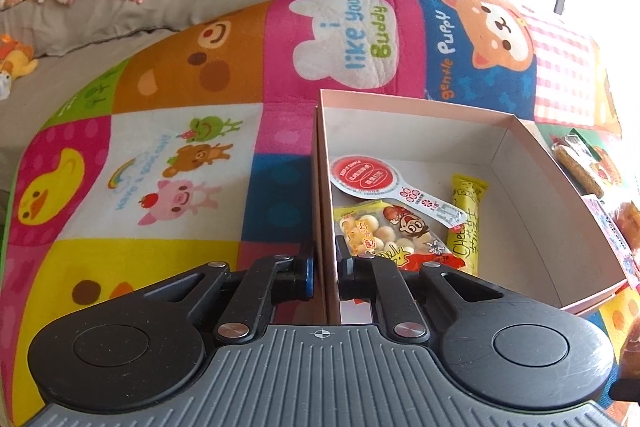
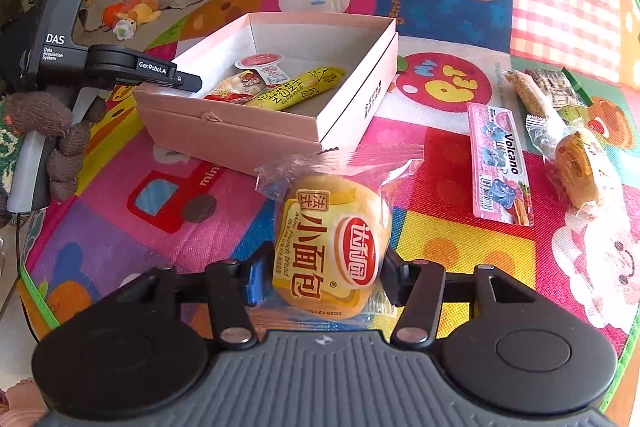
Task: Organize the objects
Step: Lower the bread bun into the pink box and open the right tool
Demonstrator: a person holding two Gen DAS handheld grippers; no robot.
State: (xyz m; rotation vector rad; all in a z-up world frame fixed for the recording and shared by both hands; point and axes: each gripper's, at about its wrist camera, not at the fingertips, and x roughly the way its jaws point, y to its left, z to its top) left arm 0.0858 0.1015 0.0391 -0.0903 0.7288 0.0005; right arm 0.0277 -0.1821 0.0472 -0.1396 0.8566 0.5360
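A pink open box (image 1: 520, 151) (image 2: 240, 131) sits on the colourful play mat. It holds a red-lidded jelly cup (image 1: 362, 175), a biscuit bag (image 1: 384, 231) and a yellow cheese stick (image 1: 466, 223). My left gripper (image 1: 325, 273) is shut on the box's left wall, one finger inside, one outside; it also shows in the right wrist view (image 2: 188, 81). My right gripper (image 2: 328, 275) is shut on a wrapped mini french bread (image 2: 332, 239), held above the mat in front of the box.
On the mat right of the box lie a pink Volcano pack (image 2: 500, 167), another wrapped bread (image 2: 580, 171) and a sesame bar (image 2: 528, 93). A grey sofa (image 1: 80, 27) with clothes and a plush toy (image 2: 132, 13) stands behind.
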